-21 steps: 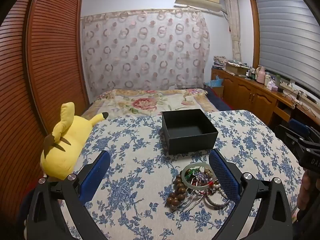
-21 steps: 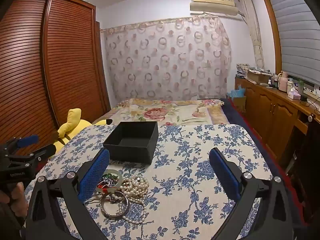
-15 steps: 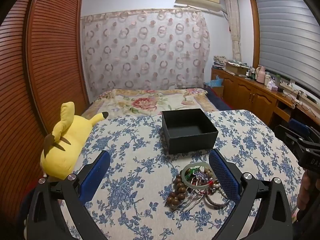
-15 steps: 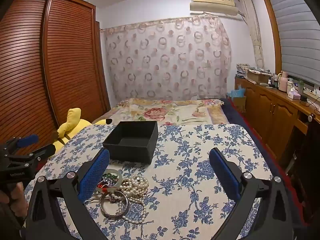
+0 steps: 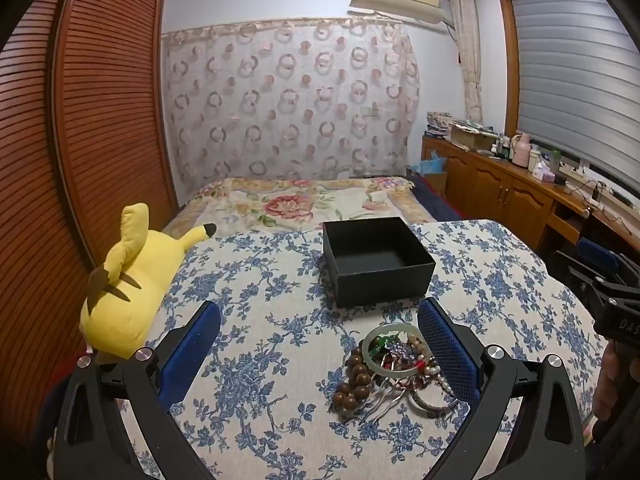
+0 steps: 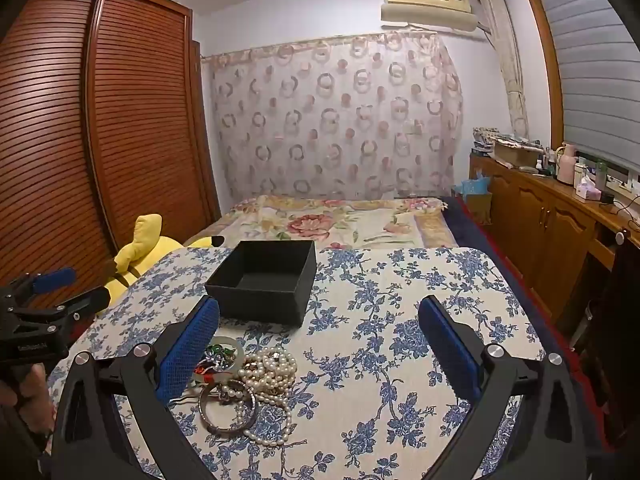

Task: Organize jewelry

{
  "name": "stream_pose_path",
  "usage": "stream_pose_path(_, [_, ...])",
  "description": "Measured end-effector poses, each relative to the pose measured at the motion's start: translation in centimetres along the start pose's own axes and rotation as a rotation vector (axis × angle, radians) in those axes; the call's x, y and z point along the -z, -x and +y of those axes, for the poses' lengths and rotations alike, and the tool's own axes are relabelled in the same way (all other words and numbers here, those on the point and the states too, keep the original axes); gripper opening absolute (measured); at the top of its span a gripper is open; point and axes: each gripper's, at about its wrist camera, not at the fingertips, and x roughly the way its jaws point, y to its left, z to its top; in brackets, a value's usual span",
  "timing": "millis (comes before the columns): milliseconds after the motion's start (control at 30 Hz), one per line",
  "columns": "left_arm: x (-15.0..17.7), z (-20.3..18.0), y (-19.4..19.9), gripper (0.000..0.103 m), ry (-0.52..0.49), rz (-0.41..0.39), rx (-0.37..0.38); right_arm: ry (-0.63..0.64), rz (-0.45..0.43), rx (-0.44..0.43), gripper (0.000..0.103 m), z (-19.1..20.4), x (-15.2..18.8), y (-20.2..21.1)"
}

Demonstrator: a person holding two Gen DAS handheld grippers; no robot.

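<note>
A pile of jewelry (image 5: 394, 368) lies on the blue-flowered tablecloth: brown wooden beads (image 5: 356, 376), a pale green bangle (image 5: 380, 336), a pearl string (image 6: 272, 372) and a silver bangle (image 6: 226, 410). An open, empty black box (image 5: 378, 260) stands just behind the pile; it also shows in the right wrist view (image 6: 264, 280). My left gripper (image 5: 320, 340) is open and empty, above the table with the pile by its right finger. My right gripper (image 6: 320, 340) is open and empty, with the pile by its left finger.
A yellow plush toy (image 5: 128, 288) lies at the table's left edge. A bed (image 5: 304, 204) stands behind the table. A wooden wardrobe (image 5: 80, 140) lines the left wall and a wooden sideboard (image 5: 520, 196) the right. The tablecloth (image 6: 400, 320) spreads right of the box.
</note>
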Motion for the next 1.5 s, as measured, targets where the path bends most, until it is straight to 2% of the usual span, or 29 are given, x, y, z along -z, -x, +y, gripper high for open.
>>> stream_pose_path(1500, [-0.18,-0.39,-0.01,0.095,0.000,-0.010,0.002,0.003,0.001,0.000,0.101,0.16,0.00,0.22])
